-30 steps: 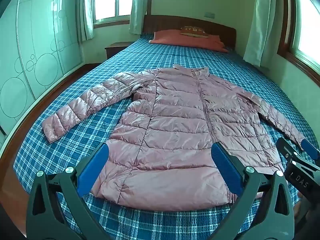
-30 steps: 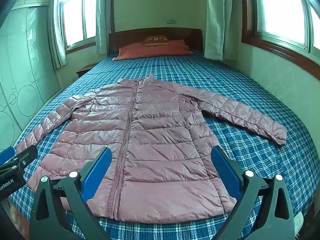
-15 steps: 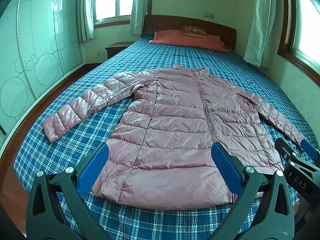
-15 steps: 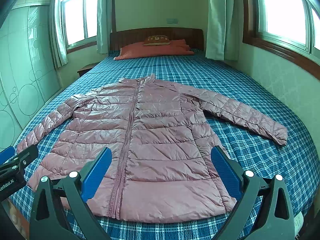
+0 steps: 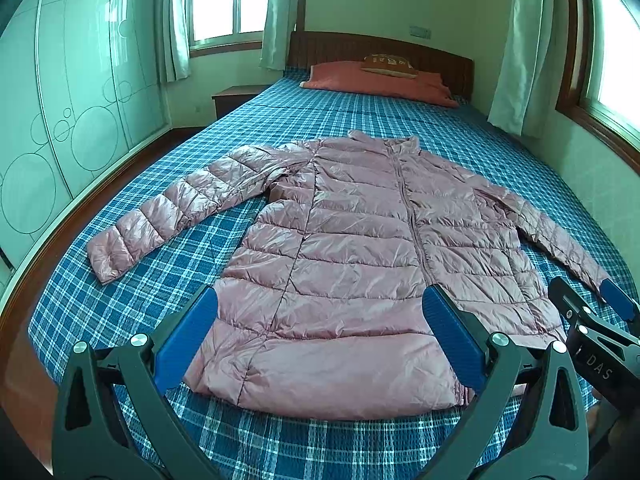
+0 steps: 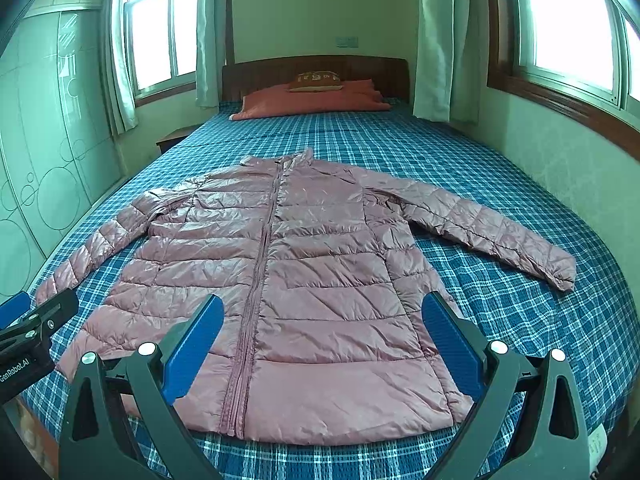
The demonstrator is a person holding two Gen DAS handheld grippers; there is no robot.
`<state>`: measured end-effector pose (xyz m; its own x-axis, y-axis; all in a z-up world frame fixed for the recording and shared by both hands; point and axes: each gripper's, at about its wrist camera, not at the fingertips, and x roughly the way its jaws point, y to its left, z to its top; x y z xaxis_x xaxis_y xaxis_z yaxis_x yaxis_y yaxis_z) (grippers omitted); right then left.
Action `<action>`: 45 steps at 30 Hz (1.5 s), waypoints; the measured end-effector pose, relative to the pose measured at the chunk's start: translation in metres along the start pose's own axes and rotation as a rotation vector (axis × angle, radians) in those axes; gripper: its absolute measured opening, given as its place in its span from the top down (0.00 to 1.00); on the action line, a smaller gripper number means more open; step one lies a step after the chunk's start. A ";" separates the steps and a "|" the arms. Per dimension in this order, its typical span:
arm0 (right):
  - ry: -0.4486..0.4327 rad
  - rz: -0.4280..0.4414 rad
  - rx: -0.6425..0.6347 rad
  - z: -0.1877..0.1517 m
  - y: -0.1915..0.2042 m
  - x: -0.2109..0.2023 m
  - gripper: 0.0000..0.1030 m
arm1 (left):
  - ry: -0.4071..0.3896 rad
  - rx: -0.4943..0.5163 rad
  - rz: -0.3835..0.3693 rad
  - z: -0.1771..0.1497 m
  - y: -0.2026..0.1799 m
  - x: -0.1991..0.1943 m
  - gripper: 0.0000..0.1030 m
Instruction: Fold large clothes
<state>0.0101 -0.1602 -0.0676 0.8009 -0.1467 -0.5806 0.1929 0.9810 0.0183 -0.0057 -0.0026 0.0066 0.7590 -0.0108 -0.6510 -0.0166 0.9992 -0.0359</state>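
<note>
Change over the last second is slight: the pink quilted jacket sits a little lower and the collar a little nearer centre in both wrist views, so both tongs seem to have tilted or drifted a touch, while the garment itself has not been disturbed. For the task that reads as a hover before any first fold; nothing is tucked or doubled over yet. The left gripper stands wide open above the hem with nothing between its blue pads, and the right gripper is likewise spread and empty (its tip also pokes in at 3 o'clock of the left view). The jacket lies flat, front up and zipped, on the blue plaid bedspread, hem toward 6 o'clock, collar toward 12, one sleeve reaching to 9 o'clock in the left view, the other sleeve to 3 o'clock in the right. Its shell is shiny, crinkled and puffed in horizontal channels, likely slippery and springy under a pinch. The bedspread is matte woven check. A red pillow rests at the wooden headboard.
</note>
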 end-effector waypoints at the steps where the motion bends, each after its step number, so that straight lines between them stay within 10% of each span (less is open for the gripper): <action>1: 0.000 0.000 0.000 0.000 0.000 0.000 0.05 | 0.000 -0.001 -0.001 0.000 0.000 0.000 0.02; 45: 0.005 0.010 -0.012 -0.002 0.008 0.000 0.05 | 0.008 -0.006 0.003 -0.002 0.003 0.003 0.02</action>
<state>0.0104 -0.1522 -0.0685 0.7998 -0.1364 -0.5845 0.1784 0.9838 0.0146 -0.0051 0.0004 0.0027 0.7535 -0.0084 -0.6574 -0.0224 0.9990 -0.0385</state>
